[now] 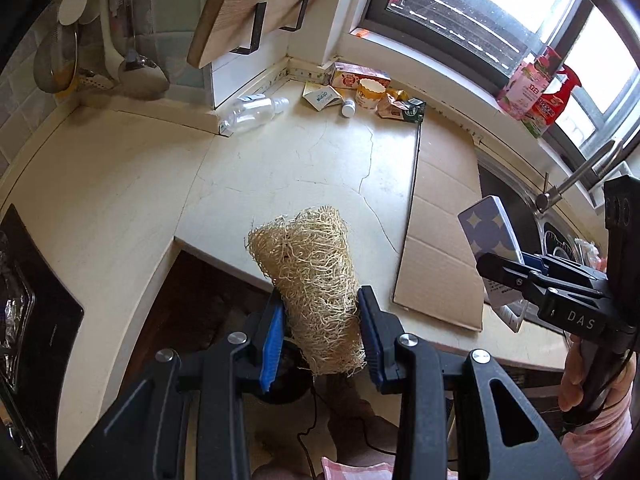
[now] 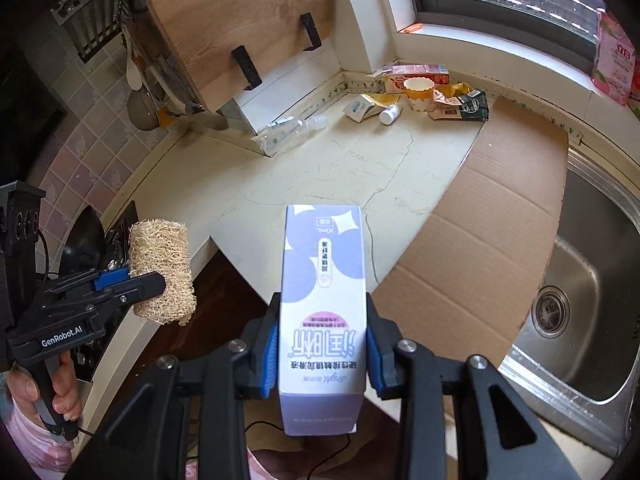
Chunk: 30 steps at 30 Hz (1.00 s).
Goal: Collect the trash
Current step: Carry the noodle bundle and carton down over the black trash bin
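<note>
Right wrist view: right claw (image 2: 322, 354) clamps a purple carton (image 2: 322, 312); left claw (image 1: 320, 336) clamps a loofah scrubber (image 1: 316, 288), both off the tabletop (image 1: 280, 168). Carry steadily; the bin, probably below, isn't visible.

**Corner bench, sink and held items: layout**

Held above the near edge of the bench (image 2: 320, 168): loofah (image 1: 316, 284) between the jaws of the left gripper (image 1: 320, 344), carton (image 2: 322, 312) between the jaws of the right gripper (image 2: 320, 356), loofah to the left of the carton. Lying flat on the bench, right of centre: cardboard sheet (image 2: 492, 220). Right of the sheet: sink (image 2: 592, 280). In the far corner under the window: trash pile (image 2: 424, 92). Left of the pile, on its side against the wall: bottle (image 2: 292, 130). Above the bottle: cutting board (image 2: 236, 36).
</note>
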Each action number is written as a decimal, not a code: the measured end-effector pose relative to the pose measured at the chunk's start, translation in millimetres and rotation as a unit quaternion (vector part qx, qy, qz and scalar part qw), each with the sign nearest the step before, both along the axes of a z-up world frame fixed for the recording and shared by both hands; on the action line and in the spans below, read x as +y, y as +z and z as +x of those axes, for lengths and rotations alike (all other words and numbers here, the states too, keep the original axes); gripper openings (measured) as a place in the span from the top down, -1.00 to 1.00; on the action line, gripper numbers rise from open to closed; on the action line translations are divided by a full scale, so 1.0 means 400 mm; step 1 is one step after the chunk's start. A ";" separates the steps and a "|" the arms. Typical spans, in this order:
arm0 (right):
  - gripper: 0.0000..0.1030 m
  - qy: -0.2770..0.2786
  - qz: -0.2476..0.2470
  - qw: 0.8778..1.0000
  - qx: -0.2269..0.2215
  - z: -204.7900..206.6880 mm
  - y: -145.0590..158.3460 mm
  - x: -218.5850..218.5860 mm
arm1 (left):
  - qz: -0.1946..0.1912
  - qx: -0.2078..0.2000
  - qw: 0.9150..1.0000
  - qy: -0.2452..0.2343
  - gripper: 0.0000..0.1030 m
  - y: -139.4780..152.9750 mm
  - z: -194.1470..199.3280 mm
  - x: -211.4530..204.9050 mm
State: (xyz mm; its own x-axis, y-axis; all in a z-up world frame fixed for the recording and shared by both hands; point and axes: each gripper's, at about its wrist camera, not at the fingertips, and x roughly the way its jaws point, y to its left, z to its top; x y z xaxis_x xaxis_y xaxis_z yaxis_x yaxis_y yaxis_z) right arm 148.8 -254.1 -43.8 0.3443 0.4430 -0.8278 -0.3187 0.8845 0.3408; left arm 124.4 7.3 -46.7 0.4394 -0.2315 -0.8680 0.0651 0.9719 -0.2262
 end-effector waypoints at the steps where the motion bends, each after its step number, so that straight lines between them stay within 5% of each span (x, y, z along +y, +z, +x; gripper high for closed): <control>1: 0.31 -0.001 0.000 1.000 -0.002 -0.021 0.002 0.012 | 0.000 -0.002 1.000 -0.005 0.35 0.000 -0.019 0.008; 15: 0.31 -0.014 -0.002 1.000 0.024 -0.303 -0.067 0.171 | -0.002 0.008 0.998 -0.058 0.35 -0.083 -0.235 0.084; 24: 0.31 -0.020 -0.026 0.994 0.107 -0.385 -0.282 0.224 | -0.010 0.078 0.995 -0.065 0.35 -0.319 -0.280 0.091; 30: 0.31 -0.038 -0.030 0.992 0.120 -0.395 -0.430 0.226 | -0.008 0.101 0.993 -0.055 0.35 -0.502 -0.294 0.081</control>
State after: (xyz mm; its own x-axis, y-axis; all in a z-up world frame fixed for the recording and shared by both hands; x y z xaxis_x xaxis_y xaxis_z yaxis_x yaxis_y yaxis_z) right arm -9.3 -163.9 -215.9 0.1638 0.3710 -0.9141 -0.1667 0.9237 0.3450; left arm 6.9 39.6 -247.7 0.2278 -0.2820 -0.9320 0.1222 0.9579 -0.2599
